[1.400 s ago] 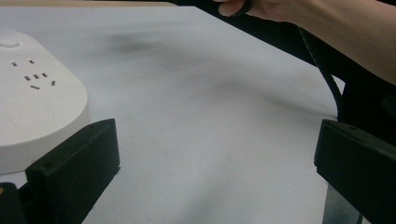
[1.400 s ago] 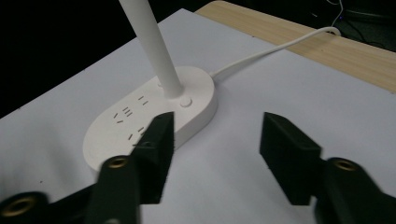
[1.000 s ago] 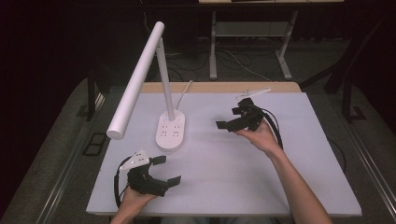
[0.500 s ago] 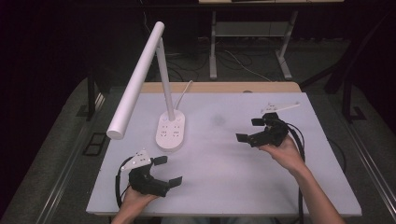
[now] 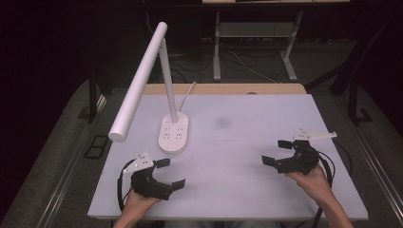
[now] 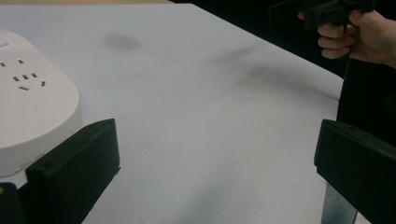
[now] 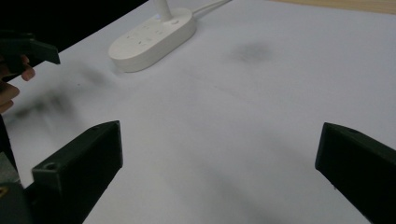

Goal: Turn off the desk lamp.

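White plastic desk lamp with a long tube head and flat oval base [image 5: 173,135] stands untouched at upper left, while the right gripper [image 5: 278,152] (jaws wide apart, holding nothing) has pulled back to lower right, and the left gripper [image 5: 171,173] waits open nearby.

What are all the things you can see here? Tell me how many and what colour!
Desk lamp: one, white, standing at the back left of the table, its long bar head slanting out over the left edge.
Lamp base: one, white, oval with socket holes, flat on the table.
Lamp cable: one, white, running back from the base.
Table: one, pale lilac-white top with a wooden strip along the far edge.
Dark smudge: one, grey, mid-table.
Left gripper: one, black, jaws open, front left.
Right gripper: one, black, jaws open, front right.
Hands: two, each holding a gripper.
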{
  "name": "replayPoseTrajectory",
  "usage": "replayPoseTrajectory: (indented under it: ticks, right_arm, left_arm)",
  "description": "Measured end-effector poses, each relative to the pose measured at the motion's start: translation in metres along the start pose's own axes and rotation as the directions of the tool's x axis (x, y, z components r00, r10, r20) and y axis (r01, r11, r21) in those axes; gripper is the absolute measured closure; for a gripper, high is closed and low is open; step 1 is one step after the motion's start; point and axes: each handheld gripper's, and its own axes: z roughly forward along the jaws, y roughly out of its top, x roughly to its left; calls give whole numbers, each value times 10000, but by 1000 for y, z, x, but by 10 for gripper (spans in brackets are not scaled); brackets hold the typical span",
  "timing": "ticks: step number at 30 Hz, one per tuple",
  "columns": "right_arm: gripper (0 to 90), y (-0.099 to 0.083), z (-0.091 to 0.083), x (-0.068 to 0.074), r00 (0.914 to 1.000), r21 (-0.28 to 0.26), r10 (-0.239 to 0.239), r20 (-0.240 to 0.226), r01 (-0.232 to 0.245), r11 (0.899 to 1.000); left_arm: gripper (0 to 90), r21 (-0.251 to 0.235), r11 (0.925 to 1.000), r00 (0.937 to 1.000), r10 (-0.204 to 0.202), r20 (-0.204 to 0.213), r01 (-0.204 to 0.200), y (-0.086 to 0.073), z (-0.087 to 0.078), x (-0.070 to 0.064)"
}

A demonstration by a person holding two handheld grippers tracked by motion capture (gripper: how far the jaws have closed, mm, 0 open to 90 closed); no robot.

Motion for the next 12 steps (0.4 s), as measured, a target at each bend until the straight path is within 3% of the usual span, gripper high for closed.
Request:
replayPoseTrajectory:
  ticks: [9, 12]
  right_arm:
    - [7, -44, -8, 3, 9969, -36, 726, 297, -725, 9974]
    - [7, -50, -12, 5, 9967, -165, 631, 506, -623, 9979]
  left_arm:
    - [0, -28, 10000, 10000, -44, -7, 44, 0, 1, 0]
    - [0, -31, 10000, 10000, -43, 1, 43, 1, 2, 1]
